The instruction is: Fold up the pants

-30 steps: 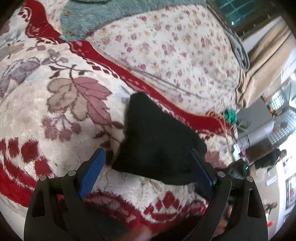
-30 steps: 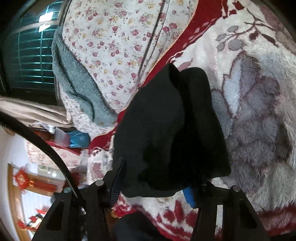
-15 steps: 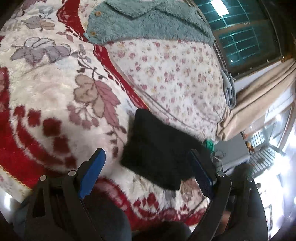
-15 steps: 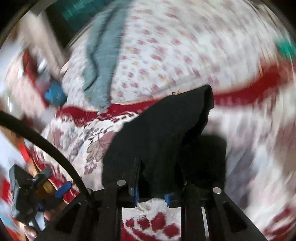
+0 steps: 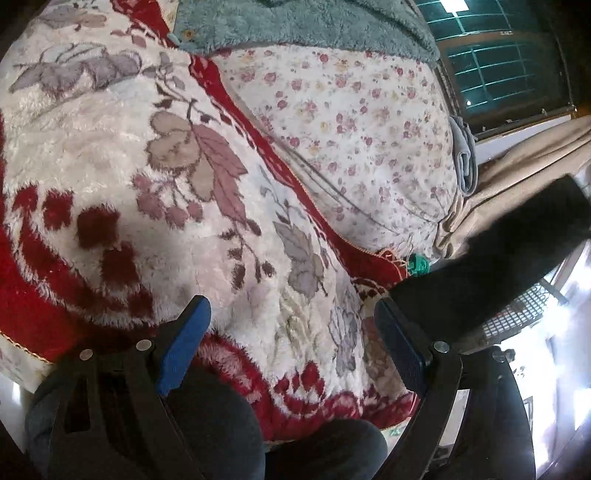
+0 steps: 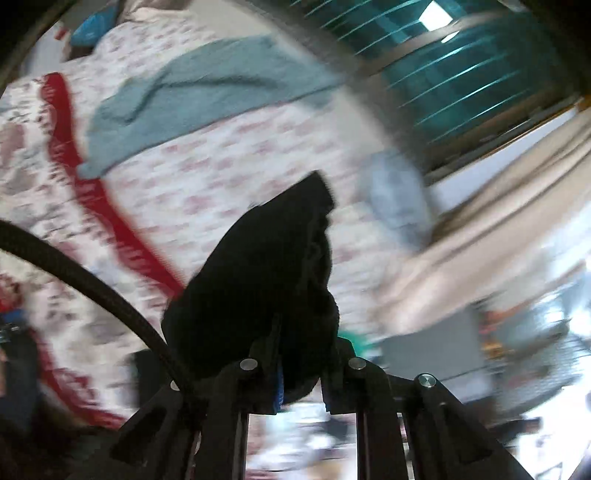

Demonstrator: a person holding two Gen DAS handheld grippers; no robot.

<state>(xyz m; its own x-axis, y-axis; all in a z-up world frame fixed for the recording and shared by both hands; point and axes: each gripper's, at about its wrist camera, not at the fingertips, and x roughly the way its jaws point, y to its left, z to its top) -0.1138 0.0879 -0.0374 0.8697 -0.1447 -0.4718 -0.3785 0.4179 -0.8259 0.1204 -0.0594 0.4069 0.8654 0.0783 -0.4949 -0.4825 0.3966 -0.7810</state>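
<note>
The folded black pants (image 6: 266, 280) are clamped in my right gripper (image 6: 301, 373) and held up off the bed; the view is motion-blurred. In the left wrist view the pants (image 5: 491, 266) hang in the air at the right, past the bed's edge. My left gripper (image 5: 291, 347) is open and empty, with blue pads, low over the red-and-white floral blanket (image 5: 177, 192).
A grey-green fleece garment (image 5: 303, 22) lies at the far side on a flowered sheet (image 5: 354, 122). Beige curtains (image 5: 517, 173) and a window (image 5: 502, 62) are at the right. A dark-clothed knee (image 5: 207, 424) shows below the left gripper.
My right gripper closed on the folded pants and lifted them off the blanket, swinging right. The left gripper drew back; the spot where the pants lay is now bare blanket.
</note>
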